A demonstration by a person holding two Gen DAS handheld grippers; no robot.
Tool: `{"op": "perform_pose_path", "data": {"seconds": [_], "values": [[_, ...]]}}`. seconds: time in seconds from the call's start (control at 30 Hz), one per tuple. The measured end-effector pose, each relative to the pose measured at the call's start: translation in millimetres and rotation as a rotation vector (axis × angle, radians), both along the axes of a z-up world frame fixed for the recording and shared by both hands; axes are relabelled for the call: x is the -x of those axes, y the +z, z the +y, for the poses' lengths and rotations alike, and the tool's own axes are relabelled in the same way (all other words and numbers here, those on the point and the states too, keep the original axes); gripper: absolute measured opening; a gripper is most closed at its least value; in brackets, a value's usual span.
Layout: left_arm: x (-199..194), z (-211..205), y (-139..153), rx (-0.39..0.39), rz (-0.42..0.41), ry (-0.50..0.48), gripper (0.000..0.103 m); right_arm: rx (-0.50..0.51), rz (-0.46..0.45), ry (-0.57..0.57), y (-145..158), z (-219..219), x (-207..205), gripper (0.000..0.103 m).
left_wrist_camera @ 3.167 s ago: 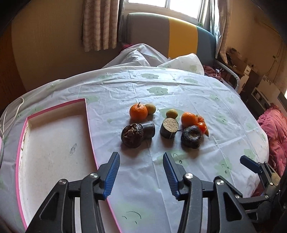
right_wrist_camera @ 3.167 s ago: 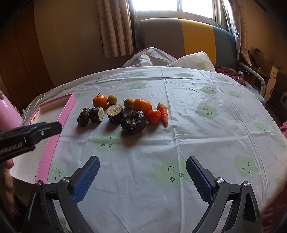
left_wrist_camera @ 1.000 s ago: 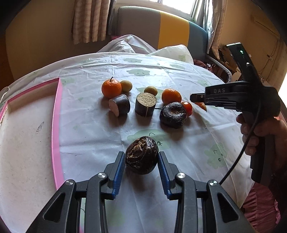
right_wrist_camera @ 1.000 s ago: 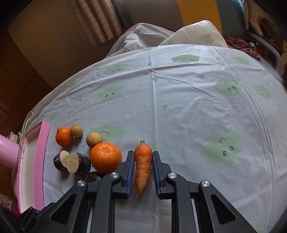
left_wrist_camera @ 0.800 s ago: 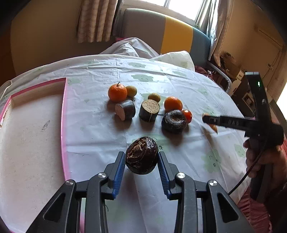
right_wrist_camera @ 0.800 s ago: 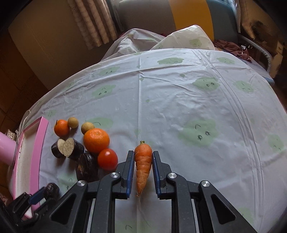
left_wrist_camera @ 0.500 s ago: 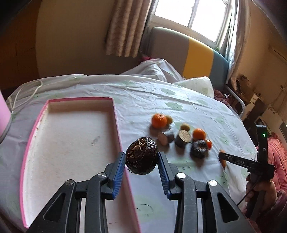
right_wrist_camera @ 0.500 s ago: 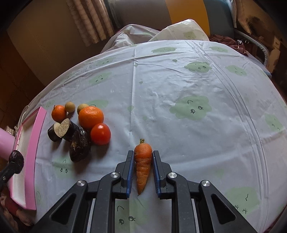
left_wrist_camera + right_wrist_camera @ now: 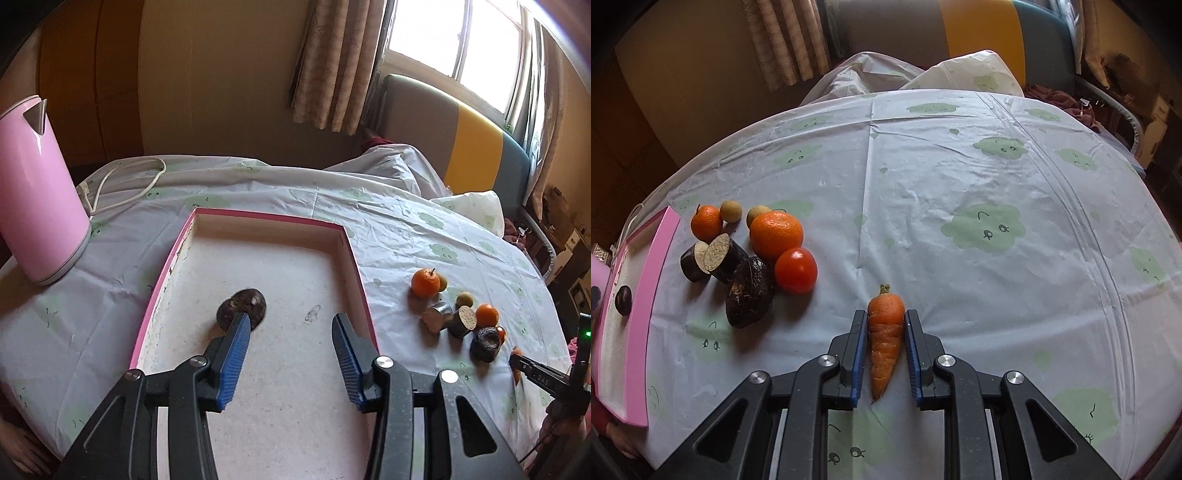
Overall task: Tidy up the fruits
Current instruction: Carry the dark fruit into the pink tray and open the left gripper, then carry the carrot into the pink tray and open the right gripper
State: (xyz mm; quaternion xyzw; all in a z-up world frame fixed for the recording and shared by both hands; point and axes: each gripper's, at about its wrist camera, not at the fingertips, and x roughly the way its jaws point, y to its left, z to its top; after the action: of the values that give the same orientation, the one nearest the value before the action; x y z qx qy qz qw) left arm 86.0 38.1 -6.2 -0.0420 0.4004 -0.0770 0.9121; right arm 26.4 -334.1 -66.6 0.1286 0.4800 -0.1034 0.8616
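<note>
Hanging over the pink-rimmed tray (image 9: 354,258), the left gripper (image 9: 288,354) has just been opening its jaws, and nothing sits between its blue pads now; the dark wrinkled fruit (image 9: 242,308) lies released on the tray's pale floor, just past the tip of the left-hand finger and partly hidden by it. Beyond the tray's long right rim, on the cloud-printed tablecloth (image 9: 960,184), the rest of the produce forms a loose cluster: a small mandarin (image 9: 706,222) nearest the tray, two little tan round fruits (image 9: 731,211) beside it, two cut dark-skinned pieces (image 9: 718,256) showing pale faces, a larger orange (image 9: 776,230), a red tomato (image 9: 796,270) and a dark shrivelled lump (image 9: 748,295) that may be another dried fruit, though the view is too poor to say. Farther from the tray, apart from that cluster, the right gripper (image 9: 885,332) is clenched on a carrot (image 9: 884,332), pads pressing both its sides, green stub pointing away from the camera and tip toward it. On the tray's other side stands a pink kettle (image 9: 35,214), its white cord (image 9: 122,184) looped behind.
</note>
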Motion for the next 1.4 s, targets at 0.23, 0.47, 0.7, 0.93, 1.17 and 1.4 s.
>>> {"op": "perform_pose_path", "data": {"seconds": [0.23,0.47,0.7,0.93,1.17,1.4], "values": [[23,-5,-2,0.009,0.014,0.028,0.047,0.017,-0.021,-0.006,0,3,4,0.02],[37,-6,-9,-0.002,0.028,0.021,0.047,-0.009,-0.062,-0.02,14,8,12,0.02],[40,9,-13,0.001,0.031,0.063,0.048,-0.089,-0.125,0.126,39,58,16,0.02],[43,28,-7,-0.006,0.0,0.102,0.051,-0.247,-0.133,0.35,49,145,0,0.02],[45,44,-3,0.022,-0.015,0.128,0.052,-0.357,-0.121,0.48,54,218,-26,0.019],[47,45,-5,0.033,-0.008,0.116,0.053,-0.351,-0.099,0.494,45,245,-39,0.04]]}}
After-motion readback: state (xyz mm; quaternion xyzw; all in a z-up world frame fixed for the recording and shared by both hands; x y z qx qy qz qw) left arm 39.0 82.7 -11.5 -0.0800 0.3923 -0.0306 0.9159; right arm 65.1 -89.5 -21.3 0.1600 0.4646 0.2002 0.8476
